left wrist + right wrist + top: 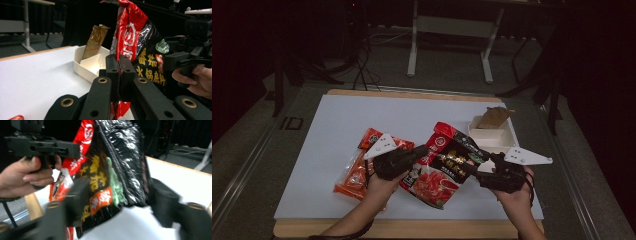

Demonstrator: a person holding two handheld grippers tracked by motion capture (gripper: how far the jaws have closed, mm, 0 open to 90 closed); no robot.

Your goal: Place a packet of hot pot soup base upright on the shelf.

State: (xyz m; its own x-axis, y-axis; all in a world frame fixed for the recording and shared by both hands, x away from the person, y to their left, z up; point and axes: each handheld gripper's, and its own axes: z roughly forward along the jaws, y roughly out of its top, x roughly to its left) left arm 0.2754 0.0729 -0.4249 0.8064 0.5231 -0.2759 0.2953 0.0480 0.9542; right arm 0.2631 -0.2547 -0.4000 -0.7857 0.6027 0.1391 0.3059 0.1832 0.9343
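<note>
A red and black hot-pot sauce packet (444,165) is held up above the white board, between both hands. My left gripper (424,150) is shut on its left edge; in the left gripper view the two jaws (119,65) pinch the red edge of the packet (140,50) tightly. My right gripper (472,167) is at the packet's right edge. In the blurred right gripper view its jaws (117,195) stand apart on either side of the packet (110,170), which lies between them with no firm pinch showing.
Orange-red snack packets (357,172) lie on the white board (337,130) under my left hand. A white tray (507,135) with a brown packet (494,117) leaning in it stands at the back right. The board's wooden front edge is close to both wrists.
</note>
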